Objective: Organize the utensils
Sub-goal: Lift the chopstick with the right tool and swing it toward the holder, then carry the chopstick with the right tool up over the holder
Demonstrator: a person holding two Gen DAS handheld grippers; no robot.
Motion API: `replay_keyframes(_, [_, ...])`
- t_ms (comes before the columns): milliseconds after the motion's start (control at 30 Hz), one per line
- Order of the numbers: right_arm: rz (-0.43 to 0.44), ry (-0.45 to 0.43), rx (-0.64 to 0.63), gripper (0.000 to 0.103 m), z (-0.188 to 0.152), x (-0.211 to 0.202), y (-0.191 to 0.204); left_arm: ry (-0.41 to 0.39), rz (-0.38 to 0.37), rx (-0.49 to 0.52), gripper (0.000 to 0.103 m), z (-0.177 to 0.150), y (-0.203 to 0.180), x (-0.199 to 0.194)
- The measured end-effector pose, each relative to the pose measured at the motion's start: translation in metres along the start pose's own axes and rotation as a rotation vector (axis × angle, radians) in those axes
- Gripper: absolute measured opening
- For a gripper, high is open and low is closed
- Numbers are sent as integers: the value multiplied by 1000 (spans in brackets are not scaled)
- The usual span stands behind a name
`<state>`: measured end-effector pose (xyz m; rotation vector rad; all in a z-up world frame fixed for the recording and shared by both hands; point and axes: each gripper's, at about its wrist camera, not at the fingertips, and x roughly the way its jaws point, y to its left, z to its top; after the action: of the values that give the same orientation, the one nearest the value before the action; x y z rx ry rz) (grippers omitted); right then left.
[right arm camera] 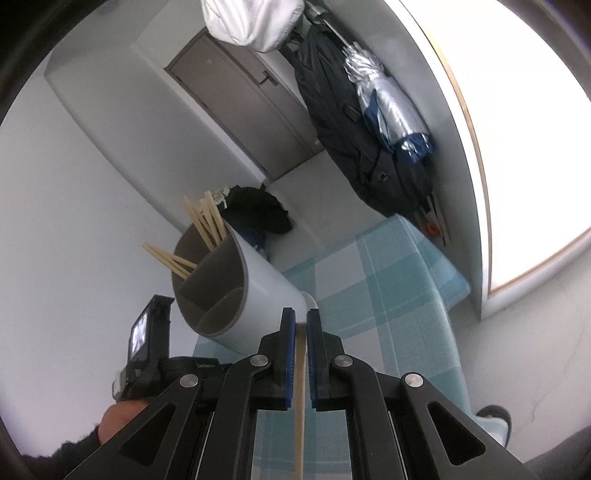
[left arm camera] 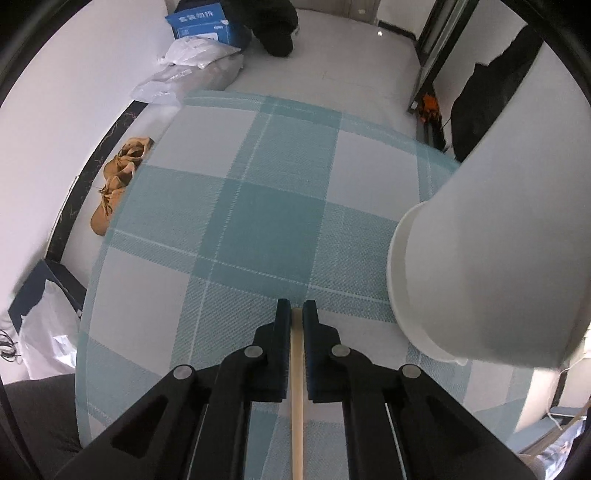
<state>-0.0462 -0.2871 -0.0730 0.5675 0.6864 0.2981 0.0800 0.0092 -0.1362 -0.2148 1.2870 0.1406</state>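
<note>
My left tongs (left arm camera: 296, 308) are clamped on a thin pale wooden chopstick (left arm camera: 297, 387); it runs straight down the narrow slot between the two black fingers, and its tip barely shows past their ends. They point steeply down at the table (left arm camera: 184, 295), which is covered by a teal-and-white checked cloth.

My right tongs (right arm camera: 301, 317), with blue pads, are likewise pinched on a second pale wooden chopstick (right arm camera: 300, 402) that lies along the gap between the fingers.

The tall white cylindrical utensil holder (right arm camera: 255, 291), grey inside and split into compartments, looms just past the right tongs' tips and looks tilted in that view. A bunch of pale wooden chopsticks (right arm camera: 207, 221) sticks out of its far compartment and a few more (right arm camera: 166, 258) out of the side one. The same holder (left arm camera: 480, 258) fills the right of the left wrist view, its base rim towards the camera.

On the floor past the table's far edge sits a blue cardboard box (left arm camera: 203, 26) with white Chinese characters on its side; I can't read them surely. Beside it lies a heap of clear plastic bags (left arm camera: 188, 70), and a pair of tan suede shoes (left arm camera: 116, 181) lies along the dark skirting at the left.
</note>
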Motion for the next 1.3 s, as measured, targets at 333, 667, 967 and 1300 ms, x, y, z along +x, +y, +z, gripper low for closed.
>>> replay_keyframes(333, [5,-54,-151,5,-6,-22,50,-235,-183,13,2,-23,12,-77])
replay_keyframes(667, [-20,-69,-276,5,-19,-32,85,-407,-335,208,2,-50,-7,-133])
replay_keyframes(967, [-55,-63,-347,5,-29,-31,99,-460,-396,318,2,-60,-9,-153])
replay_keyframes(1300, [-42,-104,-378,5,-14,-41,114,-429,-394,356,2,-58,-17,-177])
